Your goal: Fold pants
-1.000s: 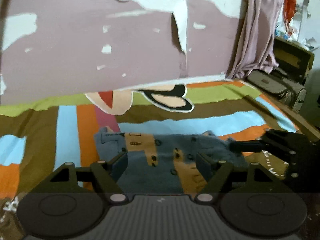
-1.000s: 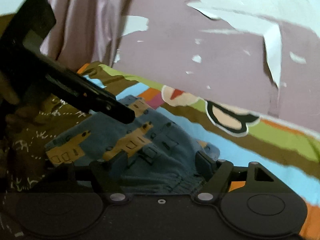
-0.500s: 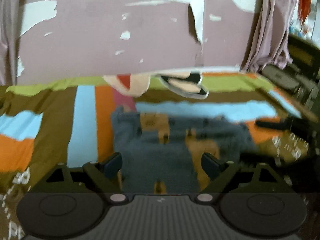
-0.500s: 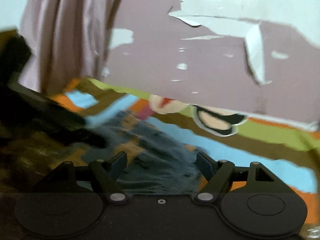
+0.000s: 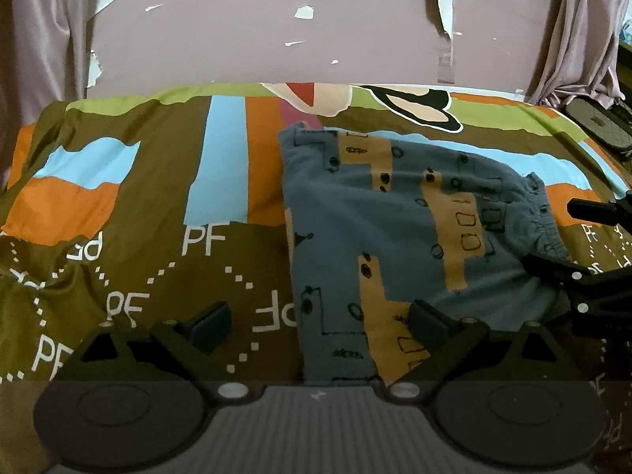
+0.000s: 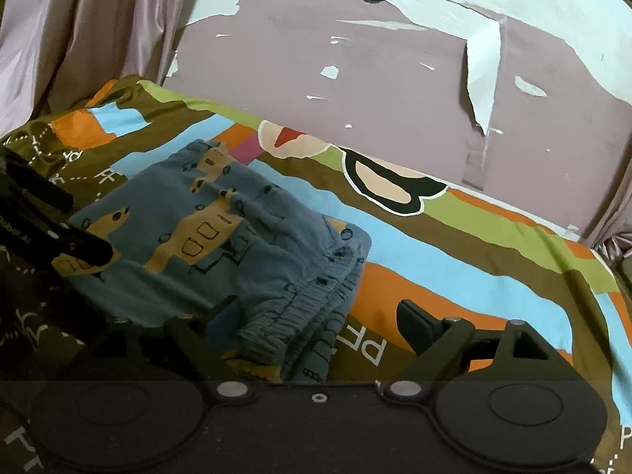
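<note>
Both grippers [image 5: 320, 326] [image 6: 322, 322] open over pants [image 5: 399, 237].

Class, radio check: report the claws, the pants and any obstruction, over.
Left claw open, empty. Right claw open over waistband. Blue patterned pants folded on bedspread. No obstruction seen.

Your pants [image 5: 399, 229] lie folded on the bed [image 5: 158, 205], right of its middle, with the wall [image 5: 276, 31] behind the bed and curtains [image 5: 572, 27] at either end. Your left tongs [image 5: 320, 320] hover over the pants' near left edge. Your right tongs [image 6: 316, 316] sit at the waistband end, to the right of the left tongs.
</note>
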### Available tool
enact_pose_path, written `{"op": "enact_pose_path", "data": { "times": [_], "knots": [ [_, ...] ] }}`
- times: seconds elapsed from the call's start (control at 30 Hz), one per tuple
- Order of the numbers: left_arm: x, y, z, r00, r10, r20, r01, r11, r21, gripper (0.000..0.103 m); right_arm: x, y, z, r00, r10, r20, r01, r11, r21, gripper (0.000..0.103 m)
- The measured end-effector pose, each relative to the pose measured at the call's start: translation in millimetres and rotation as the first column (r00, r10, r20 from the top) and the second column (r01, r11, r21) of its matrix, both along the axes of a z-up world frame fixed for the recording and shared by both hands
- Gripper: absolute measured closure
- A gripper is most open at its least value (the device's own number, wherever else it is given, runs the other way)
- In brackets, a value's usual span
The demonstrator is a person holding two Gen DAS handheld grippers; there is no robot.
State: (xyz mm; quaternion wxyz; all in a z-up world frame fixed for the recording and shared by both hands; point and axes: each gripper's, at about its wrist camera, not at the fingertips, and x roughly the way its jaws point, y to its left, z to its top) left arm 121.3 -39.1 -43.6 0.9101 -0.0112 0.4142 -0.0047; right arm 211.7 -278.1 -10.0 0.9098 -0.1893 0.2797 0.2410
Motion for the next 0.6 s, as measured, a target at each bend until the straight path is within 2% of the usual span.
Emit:
{"op": "enact_pose_path", "data": {
  "times": [0.27, 0.47, 0.6],
  "knots": [
    [-4.1, 3.9, -0.5, 1.0, 0.018, -0.004, -0.018, 1.0, -0.003, 0.001, -3.1, 0.2, 1.7, 1.0, -0.006, 0.012, 0.006, 1.0, -0.009, 0.005],
    [-5.7, 6.6, -1.8, 0.999, 0.034, -0.006, -0.034, 0.999, -0.022, 0.001, -1.8, -1.7, 0.5, 1.0, -0.013, 0.003, 0.013, 1.0, -0.007, 0.002],
    [-5.9, 8.8, 0.2, 0.999, 0.04, -0.013, -0.041, 0.999, -0.032, 0.0, -3.4, -5.0, 6.0, 1.0, 0.0, 0.014, -0.001, 0.999, 0.037, 0.001]
  ]
}}
